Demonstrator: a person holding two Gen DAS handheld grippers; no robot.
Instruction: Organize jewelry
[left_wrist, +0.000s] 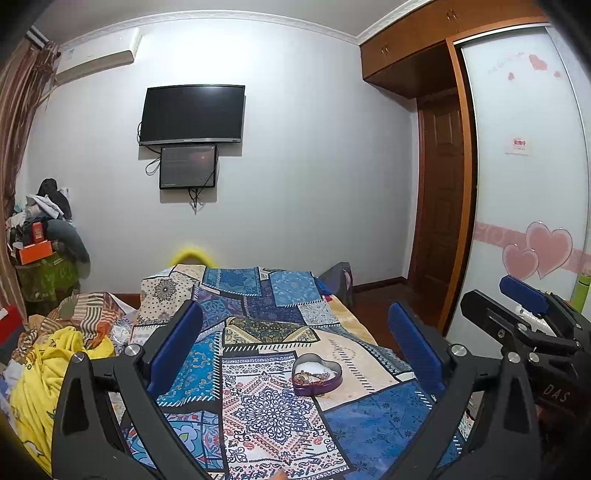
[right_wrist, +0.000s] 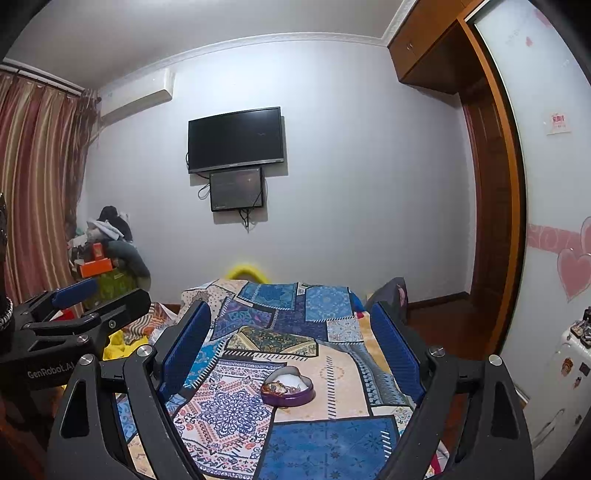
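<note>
Bedroom scene, left to right. A pile of yellow and striped bedding (left_wrist: 62, 354) lies at the far left. The left gripper (left_wrist: 295, 339) is held above the patchwork bedspread (left_wrist: 273, 417), its blue-padded fingers (left_wrist: 177, 347) spread wide with nothing between them. A purple heart-shaped tin (left_wrist: 317, 374), lid off and containing jewelry (left_wrist: 308, 376), rests on the bedspread ahead of both grippers. The right gripper (right_wrist: 291, 343) is likewise spread wide and empty. A wardrobe door (left_wrist: 524, 184) with pink hearts stands at the right.
</note>
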